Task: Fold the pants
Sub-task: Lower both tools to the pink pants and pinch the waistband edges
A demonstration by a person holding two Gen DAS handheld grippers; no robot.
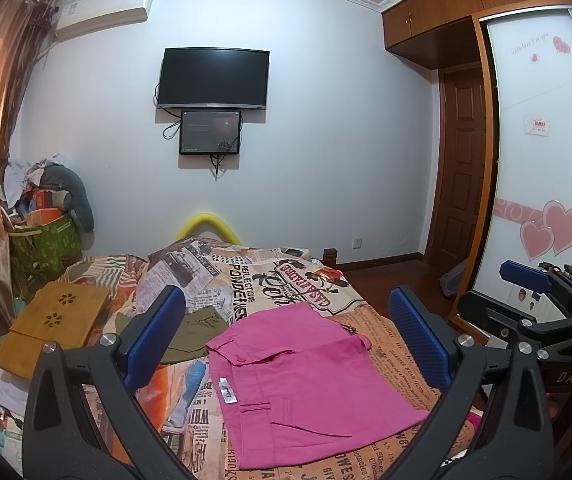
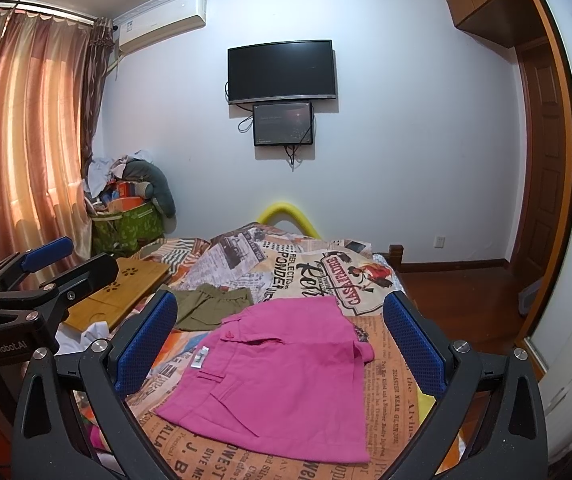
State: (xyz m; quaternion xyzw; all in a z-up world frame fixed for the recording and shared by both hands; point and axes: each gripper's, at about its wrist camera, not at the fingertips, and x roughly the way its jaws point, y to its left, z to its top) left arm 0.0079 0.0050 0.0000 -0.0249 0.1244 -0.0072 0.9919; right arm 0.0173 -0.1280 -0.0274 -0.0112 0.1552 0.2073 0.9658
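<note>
Pink pants [image 1: 306,384] lie folded flat on the newspaper-print bedspread [image 1: 254,280], a white label near their left edge. They also show in the right wrist view [image 2: 282,376]. My left gripper [image 1: 286,340] is open and empty, held above the near side of the pants, blue pads wide apart. My right gripper [image 2: 282,344] is open and empty too, above the pants. The right gripper shows at the right edge of the left wrist view [image 1: 526,276]; the left gripper shows at the left edge of the right wrist view [image 2: 50,260].
Olive green shorts [image 1: 194,332] lie on the bed beyond the pink pants, left of them. A wooden lap tray [image 1: 54,324] rests at the bed's left side. A heaped green laundry bag [image 1: 42,240] stands in the corner. A wardrobe [image 1: 542,160] is on the right.
</note>
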